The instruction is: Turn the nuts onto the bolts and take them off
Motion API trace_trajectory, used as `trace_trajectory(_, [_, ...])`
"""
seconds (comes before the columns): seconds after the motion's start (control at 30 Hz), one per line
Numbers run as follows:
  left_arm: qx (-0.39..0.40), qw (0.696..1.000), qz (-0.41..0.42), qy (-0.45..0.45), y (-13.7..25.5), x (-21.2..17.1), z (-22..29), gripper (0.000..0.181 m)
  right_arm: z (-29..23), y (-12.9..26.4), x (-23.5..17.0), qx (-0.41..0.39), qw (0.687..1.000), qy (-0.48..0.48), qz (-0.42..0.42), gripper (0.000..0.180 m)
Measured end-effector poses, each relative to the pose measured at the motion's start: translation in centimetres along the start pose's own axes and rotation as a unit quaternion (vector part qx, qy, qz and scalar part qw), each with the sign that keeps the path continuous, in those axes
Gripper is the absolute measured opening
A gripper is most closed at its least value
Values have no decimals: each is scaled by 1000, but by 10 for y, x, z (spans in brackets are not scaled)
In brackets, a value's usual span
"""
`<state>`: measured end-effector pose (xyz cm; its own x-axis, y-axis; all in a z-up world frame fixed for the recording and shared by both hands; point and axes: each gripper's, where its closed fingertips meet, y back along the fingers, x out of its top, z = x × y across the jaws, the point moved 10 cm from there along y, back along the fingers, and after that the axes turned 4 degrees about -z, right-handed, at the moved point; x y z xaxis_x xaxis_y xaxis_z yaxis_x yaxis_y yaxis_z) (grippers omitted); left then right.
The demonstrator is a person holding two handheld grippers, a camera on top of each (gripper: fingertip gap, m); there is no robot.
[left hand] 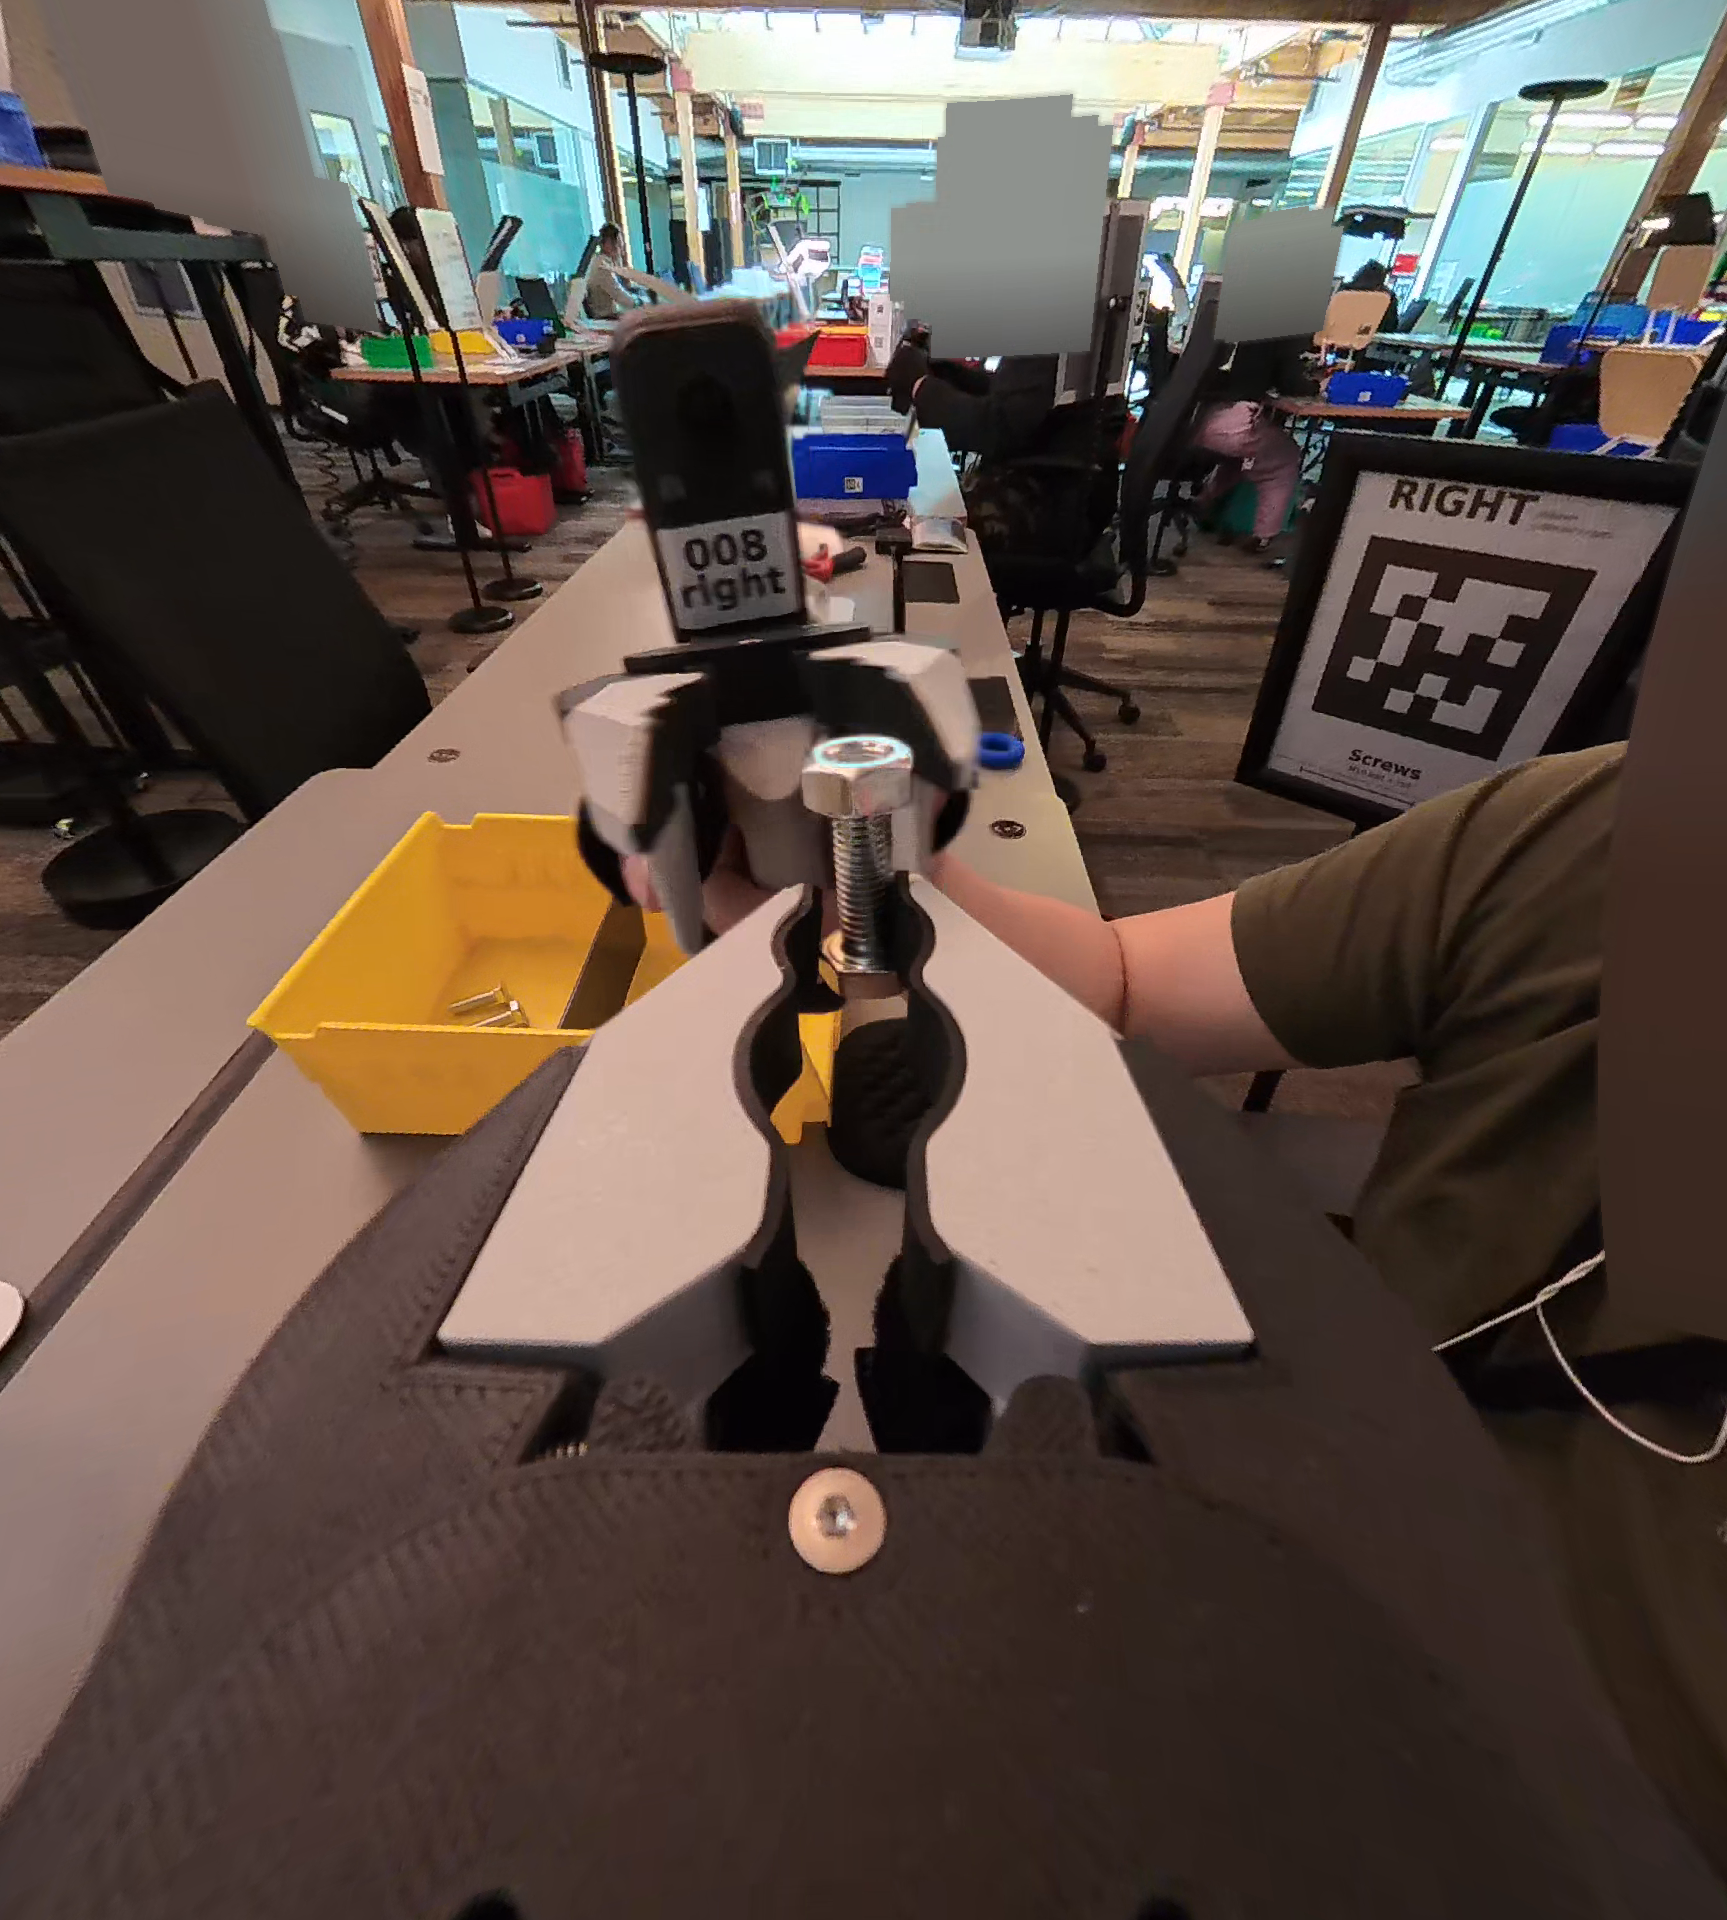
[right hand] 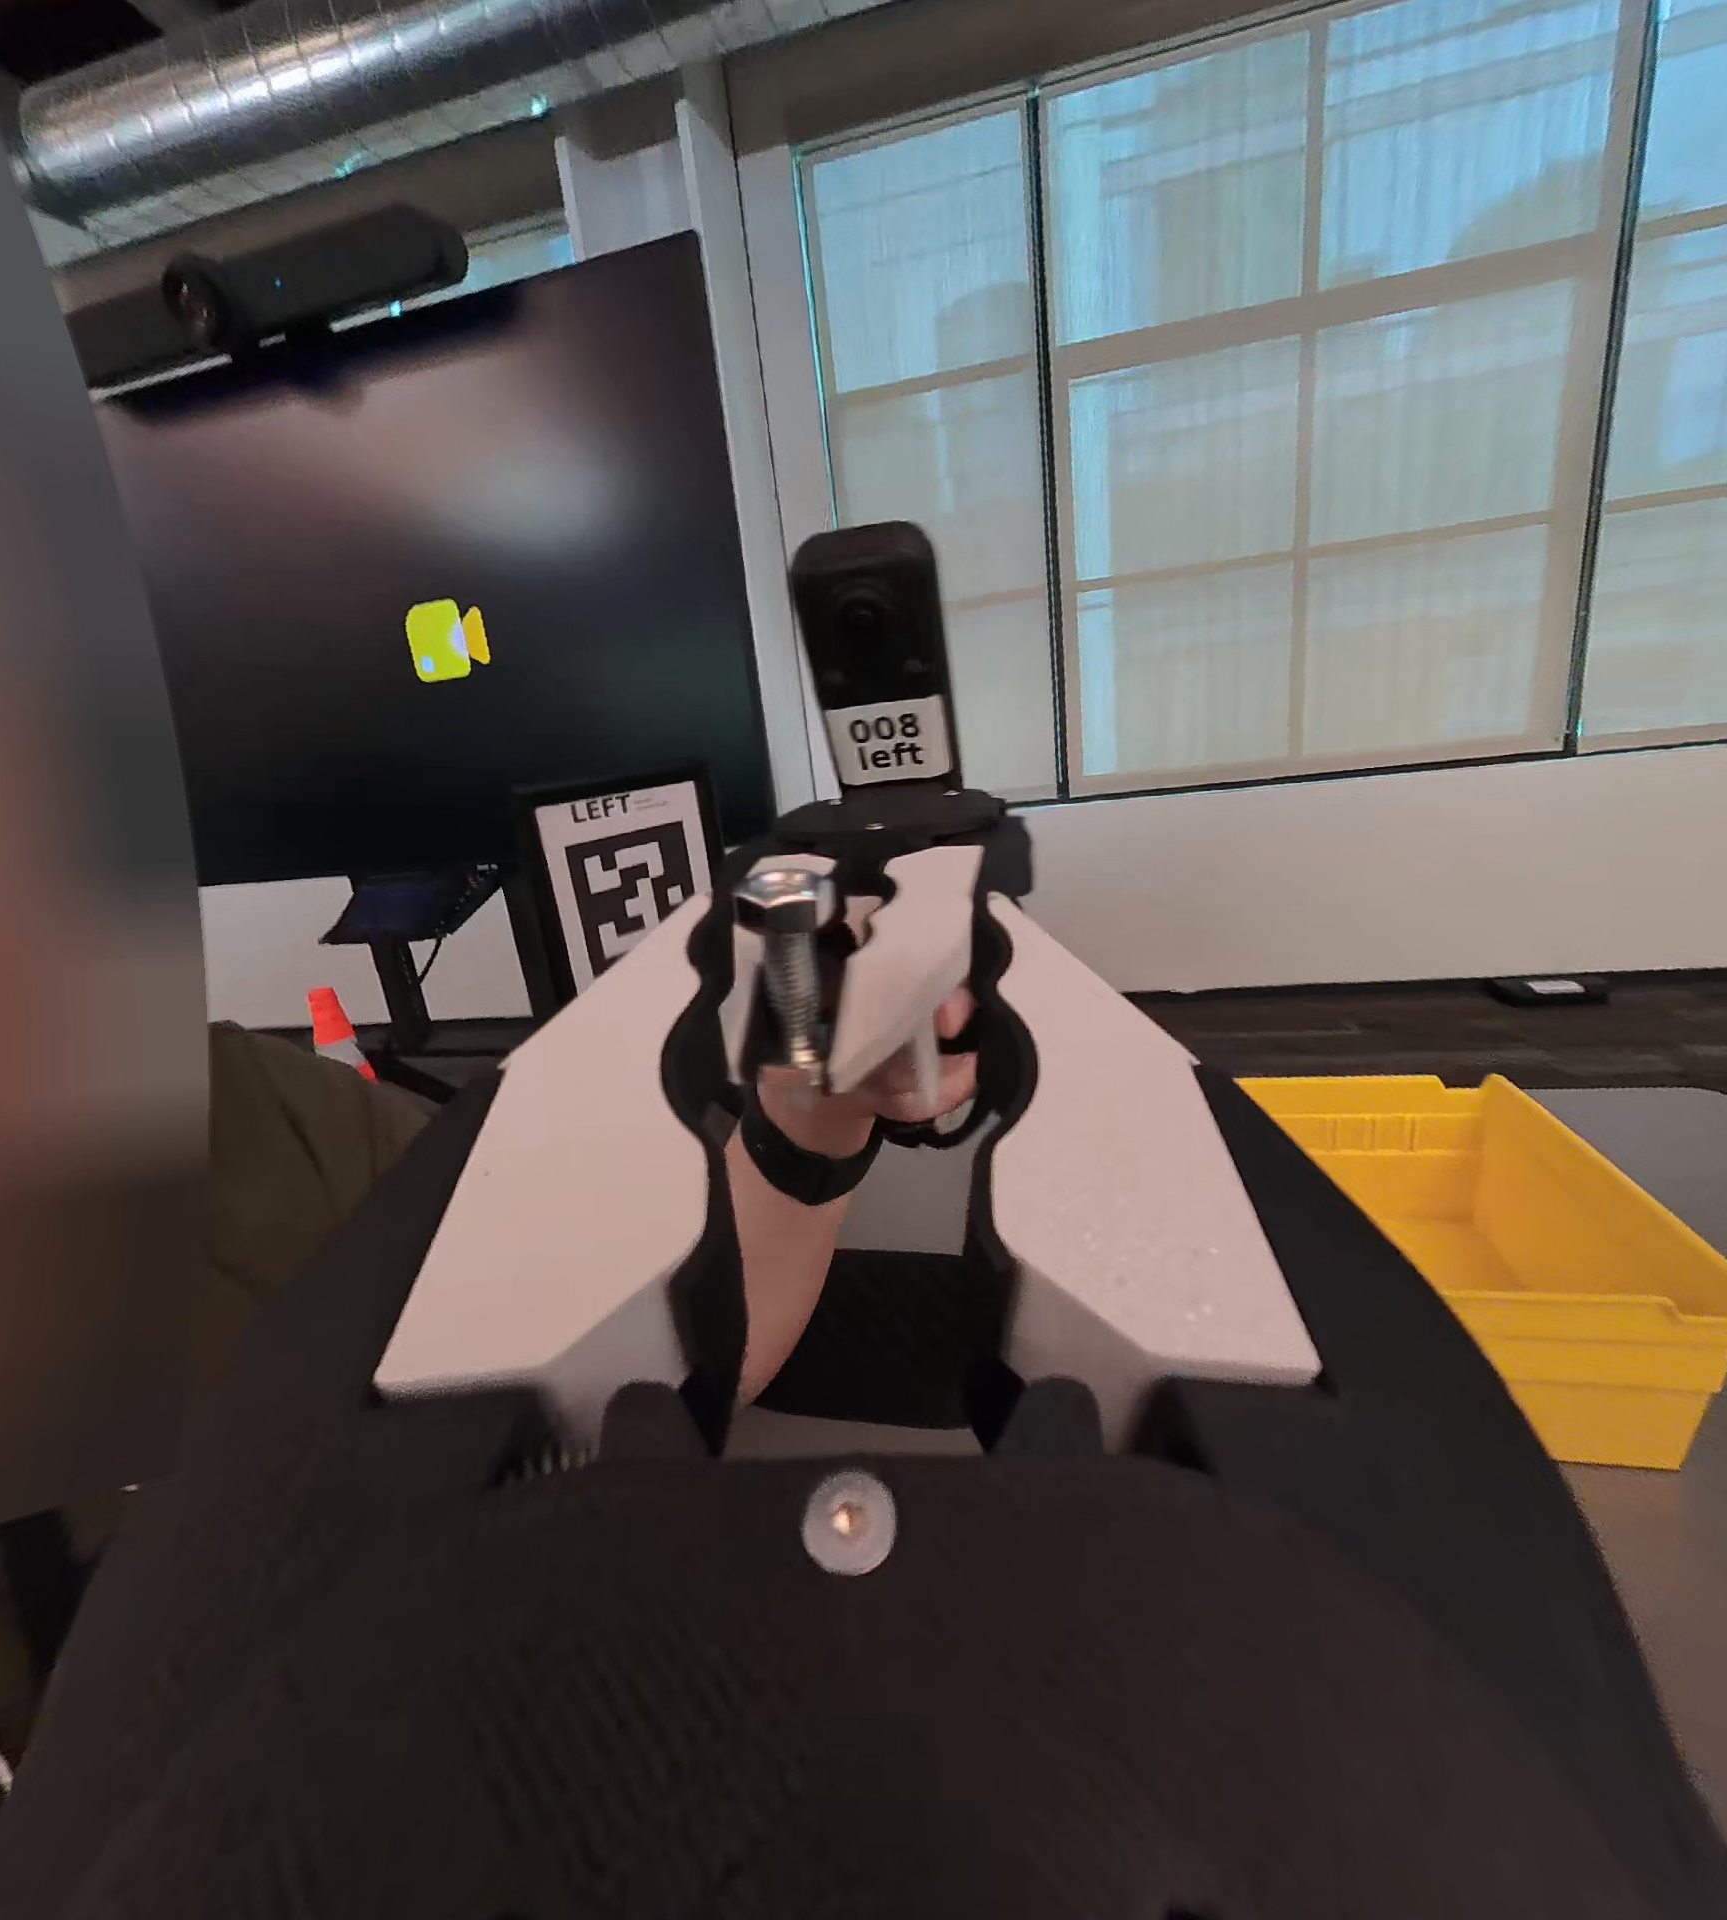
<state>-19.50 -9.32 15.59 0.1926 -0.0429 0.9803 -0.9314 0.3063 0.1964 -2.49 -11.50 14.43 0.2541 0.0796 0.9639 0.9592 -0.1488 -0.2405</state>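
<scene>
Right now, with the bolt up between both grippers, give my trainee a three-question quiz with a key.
1. True or false: the right gripper is shut on the bolt head.
2. Which gripper holds the bolt's lower end? A left gripper, B right gripper, C neither.
3. Fill in: spare bolts lie in the ___ bin.
Key: 1 false, its jaws stand open around the head. 2 A. 3 yellow.

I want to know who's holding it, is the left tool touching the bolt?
Touching: the left wrist view shows the left tool closed on the lower end of the bolt.
</scene>
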Motion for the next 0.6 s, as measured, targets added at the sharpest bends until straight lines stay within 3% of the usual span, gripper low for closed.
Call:
trace_trajectory(0.2, [-8,1000,12,-1,4,2,3,12,17,17,3,-6,999,-36,28,40])
trace_trajectory(0.4, [20,1000,1,5,3,-1,-4,12,-12,-1,6,-37,998,53,-10,42])
trace_trajectory(0.6, [25,1000,-7,1,0,-1,-2,12,-14,-1,5,-46,995,81,-25,17])
